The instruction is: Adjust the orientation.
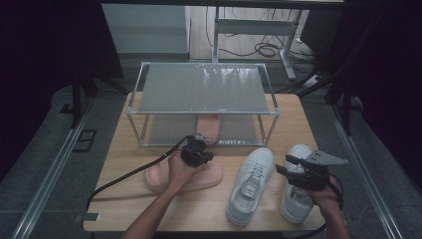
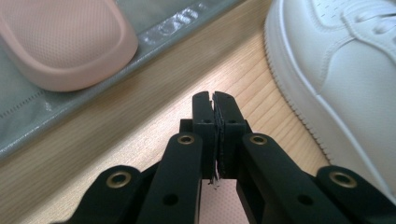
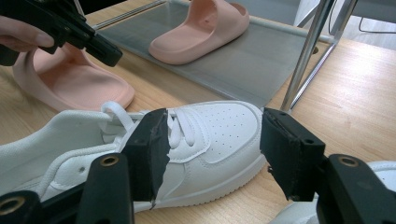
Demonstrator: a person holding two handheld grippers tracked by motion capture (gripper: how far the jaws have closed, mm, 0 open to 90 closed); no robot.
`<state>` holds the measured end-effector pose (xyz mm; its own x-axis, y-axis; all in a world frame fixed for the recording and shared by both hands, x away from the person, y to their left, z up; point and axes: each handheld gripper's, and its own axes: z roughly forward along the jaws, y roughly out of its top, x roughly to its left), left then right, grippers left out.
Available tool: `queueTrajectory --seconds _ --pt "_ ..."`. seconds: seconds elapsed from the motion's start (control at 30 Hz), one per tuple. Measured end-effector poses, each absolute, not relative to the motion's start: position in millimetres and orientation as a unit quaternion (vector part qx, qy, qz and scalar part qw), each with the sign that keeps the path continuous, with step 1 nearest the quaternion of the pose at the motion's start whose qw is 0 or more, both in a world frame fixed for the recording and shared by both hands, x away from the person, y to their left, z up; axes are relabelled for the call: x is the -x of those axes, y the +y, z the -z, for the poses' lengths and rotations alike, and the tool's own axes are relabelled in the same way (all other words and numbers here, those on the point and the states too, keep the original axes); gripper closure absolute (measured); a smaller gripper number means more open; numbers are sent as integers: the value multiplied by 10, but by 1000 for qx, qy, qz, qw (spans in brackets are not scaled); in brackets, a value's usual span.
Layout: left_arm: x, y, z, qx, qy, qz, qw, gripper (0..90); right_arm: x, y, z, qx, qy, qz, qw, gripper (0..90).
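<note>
Wooden table [image 1: 129, 199] carries a metal rack [image 1: 204, 97], slippers, sneakers.

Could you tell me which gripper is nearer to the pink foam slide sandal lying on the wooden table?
Left. The left gripper is directly above the pink foam slide sandal, jaws shut. The right gripper is off to its right, beyond a white sneaker.

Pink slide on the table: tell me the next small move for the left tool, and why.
Probably open the left tool and lower it onto the slide. It is shut on nothing, hovering above the slide, whose mate already sits on the rack's lower shelf.
</note>
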<state>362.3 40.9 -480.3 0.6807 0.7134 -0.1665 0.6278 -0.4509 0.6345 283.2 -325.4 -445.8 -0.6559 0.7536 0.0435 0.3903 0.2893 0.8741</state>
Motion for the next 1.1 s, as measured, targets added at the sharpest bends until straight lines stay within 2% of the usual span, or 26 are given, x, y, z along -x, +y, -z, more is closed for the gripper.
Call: queueTrajectory --seconds 0.57,0.87,1.1 --pt "-3714 318 4902 -858 414 -56 299 885 -2835 -3256 4458 -366 779 -471 194 427" --pt "-3704 231 4914 -873 403 -71 265 880 -2834 -3255 4456 -366 779 -471 193 427" --pt "-3689 221 4910 -876 399 -64 264 883 -2832 -3270 4451 -367 777 -473 194 427"
